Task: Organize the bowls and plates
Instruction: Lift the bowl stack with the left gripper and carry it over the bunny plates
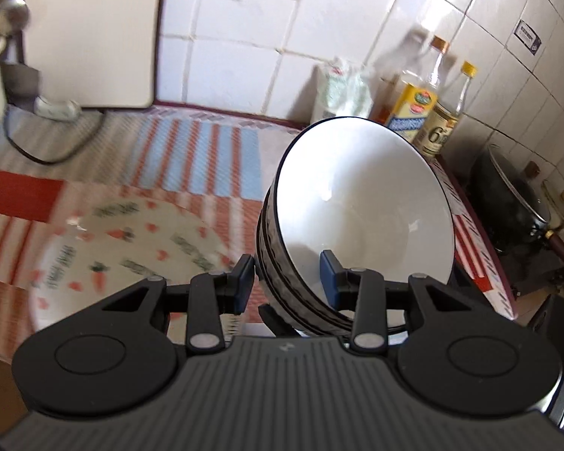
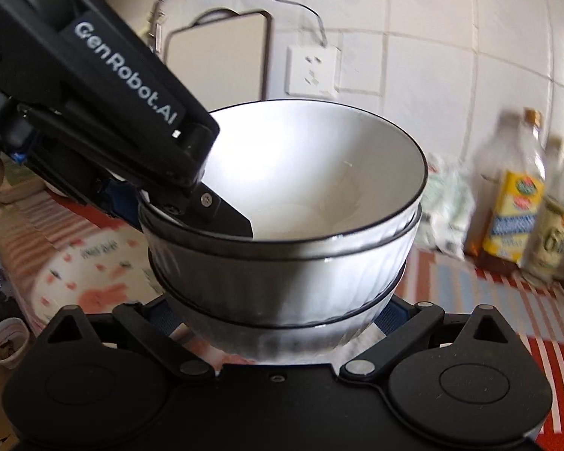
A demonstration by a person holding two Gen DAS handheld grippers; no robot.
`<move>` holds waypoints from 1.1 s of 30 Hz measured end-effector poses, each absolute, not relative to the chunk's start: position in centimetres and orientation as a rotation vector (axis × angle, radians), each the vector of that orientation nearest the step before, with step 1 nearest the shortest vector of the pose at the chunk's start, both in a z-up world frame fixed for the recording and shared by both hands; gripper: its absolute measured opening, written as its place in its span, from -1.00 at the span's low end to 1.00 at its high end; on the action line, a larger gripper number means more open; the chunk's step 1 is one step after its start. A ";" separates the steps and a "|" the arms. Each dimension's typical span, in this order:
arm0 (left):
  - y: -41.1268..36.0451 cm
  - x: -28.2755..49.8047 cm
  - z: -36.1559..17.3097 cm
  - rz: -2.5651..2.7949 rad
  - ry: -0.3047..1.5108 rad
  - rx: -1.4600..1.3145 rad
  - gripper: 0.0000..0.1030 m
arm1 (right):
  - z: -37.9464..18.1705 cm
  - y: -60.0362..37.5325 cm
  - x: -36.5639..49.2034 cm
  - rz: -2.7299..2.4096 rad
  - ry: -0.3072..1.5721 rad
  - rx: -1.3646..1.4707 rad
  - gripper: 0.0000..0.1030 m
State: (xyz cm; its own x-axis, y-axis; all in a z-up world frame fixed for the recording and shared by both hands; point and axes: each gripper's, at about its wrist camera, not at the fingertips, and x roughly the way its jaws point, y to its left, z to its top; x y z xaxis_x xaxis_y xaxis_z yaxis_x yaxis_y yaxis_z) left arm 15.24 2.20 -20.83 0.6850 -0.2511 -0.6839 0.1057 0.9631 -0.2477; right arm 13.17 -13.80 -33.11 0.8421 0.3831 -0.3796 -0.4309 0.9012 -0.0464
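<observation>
From the left wrist view, the left gripper has its jaws partly spread and pinching the rim of a stack of bowls: one blue pad sits against the ribbed grey outside wall, the other inside on the white glaze. The stack is tilted, its white inside facing the camera, and it is held above the striped cloth covering the counter. To the left, lower down, lies a carrot-patterned plate, blurred. Far right against the tiled wall stand two bottles, with a white bag just beside them; a dark wok sits further right.

From the right wrist view, the same stack of bowls fills the middle, three nested rims showing, upright here. The left gripper reaches in from the upper left, one finger down inside the top bowl and the other hidden behind the outer wall. The right gripper has its jaws spread wide on either side of the lowest bowl; its fingertips are hidden behind the bowl, so I cannot tell whether they touch it. The carrot-patterned plate lies to the left below, and the bottles stand far right.
</observation>
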 end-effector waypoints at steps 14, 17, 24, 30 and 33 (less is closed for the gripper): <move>10.1 11.5 -21.6 -0.073 0.828 -0.149 -0.30 | -31.9 -4.8 13.4 0.595 0.414 -0.101 0.97; 11.2 11.6 -22.3 -0.080 0.853 -0.142 -0.30 | -32.4 -3.6 13.7 0.619 0.425 -0.114 0.97; 12.4 13.0 -24.1 -0.105 0.893 -0.141 -0.30 | -33.9 -2.1 14.9 0.609 0.469 -0.123 0.97; 13.0 13.9 -26.0 -0.143 0.924 -0.181 -0.30 | -35.1 -1.8 15.7 0.589 0.517 -0.168 0.97; 13.1 14.3 -26.5 -0.154 0.934 -0.174 -0.30 | -35.4 -1.6 16.1 0.590 0.534 -0.182 0.97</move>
